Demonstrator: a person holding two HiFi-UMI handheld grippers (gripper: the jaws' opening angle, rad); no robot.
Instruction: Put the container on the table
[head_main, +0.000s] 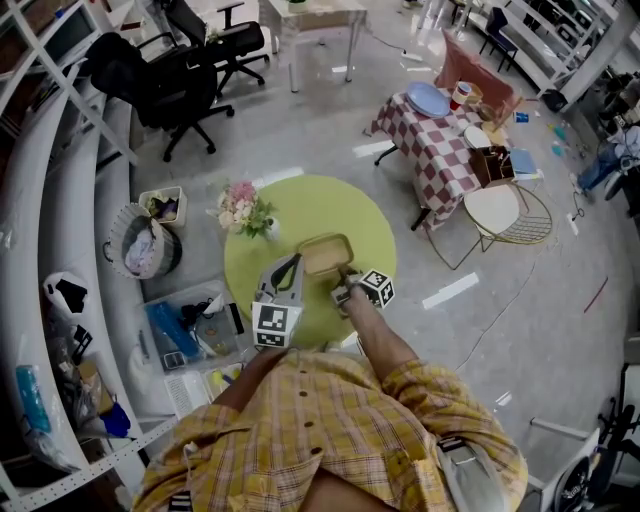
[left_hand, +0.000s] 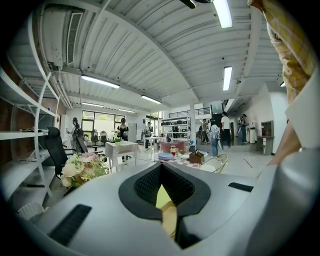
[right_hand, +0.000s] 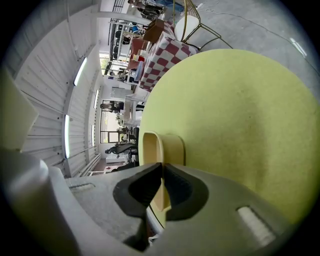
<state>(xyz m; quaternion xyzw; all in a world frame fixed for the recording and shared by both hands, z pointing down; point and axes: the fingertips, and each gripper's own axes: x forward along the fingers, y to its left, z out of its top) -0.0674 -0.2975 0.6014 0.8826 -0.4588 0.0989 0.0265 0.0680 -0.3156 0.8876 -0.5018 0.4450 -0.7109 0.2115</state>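
Container: a tan, round-cornered container lies level over the middle of the counter, a little toward the counter's near edge. I cannot tell whether its base touches the green top or hangs just above it.

Right gripper: the right gripper comes in from the counter's near edge and is rolled onto its side. Its jaws are closed on the container's thin upright wall, which shows as a tan strip pinched between the pads in the right gripper view. The roll probably lets the jaws straddle that wall from the side.

Left gripper: the left gripper also reaches from the counter's near edge, at the container's other near corner. Its jaws are drawn together at the tips, with tan container showing low between them, so I judge that they pinch the rim.

Why two holds: a grip at each near corner would keep the wide, shallow container level and stop it swinging on one thin wall.

Flowers: a bunch of flowers stands at the counter's far-left edge, apart from the container. The middle of the counter gives a flat spot away from them.

Stage: placing looks nearly done. Release seems to be what is left, once the base is surely down.
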